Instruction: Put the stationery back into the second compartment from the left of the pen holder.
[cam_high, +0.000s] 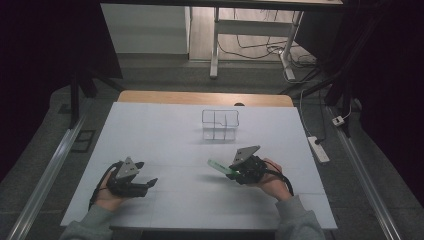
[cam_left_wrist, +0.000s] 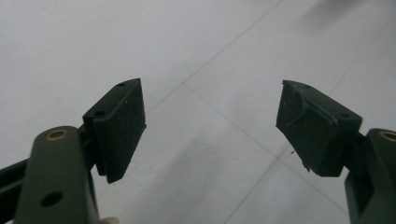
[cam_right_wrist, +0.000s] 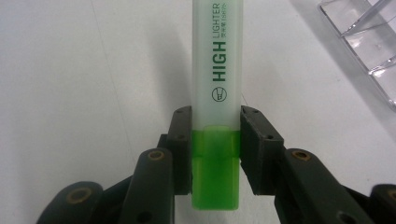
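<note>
Two tongs work over a white bench (cam_high: 165, 130), one in each of a person's hands. The right tongs (cam_high: 234, 172) sit near the bench's near right part, held by the right hand (cam_high: 272, 182), and they are clenched on a green highlighter (cam_high: 220, 167). In the right gripper view the right tongs (cam_right_wrist: 215, 140) squeeze the highlighter (cam_right_wrist: 215, 93) from both sides, right where its bright green cap meets the pale frosted barrel; the barrel runs straight away from the camera and carries the printed word HIGHLIGHTER. From the high view the highlighter juts out of the tongs toward the bench's left and slightly toward its far edge, tilted, with its free end above the bench surface

The left tongs (cam_high: 147, 175) rest close to the near left corner, in the left hand (cam_high: 107, 195), released with the jaws standing wide apart. In the left gripper view the left tongs (cam_left_wrist: 210, 126) have only the bare bench (cam_left_wrist: 196, 51) between the two black pads (cam_left_wrist: 123, 126)

A clear plastic organizer (cam_high: 220, 125) with several compartments stands toward the far edge, a little right of the middle, well apart from both tongs. Its corner (cam_right_wrist: 369, 42) appears at the upper right of the right gripper view
</note>
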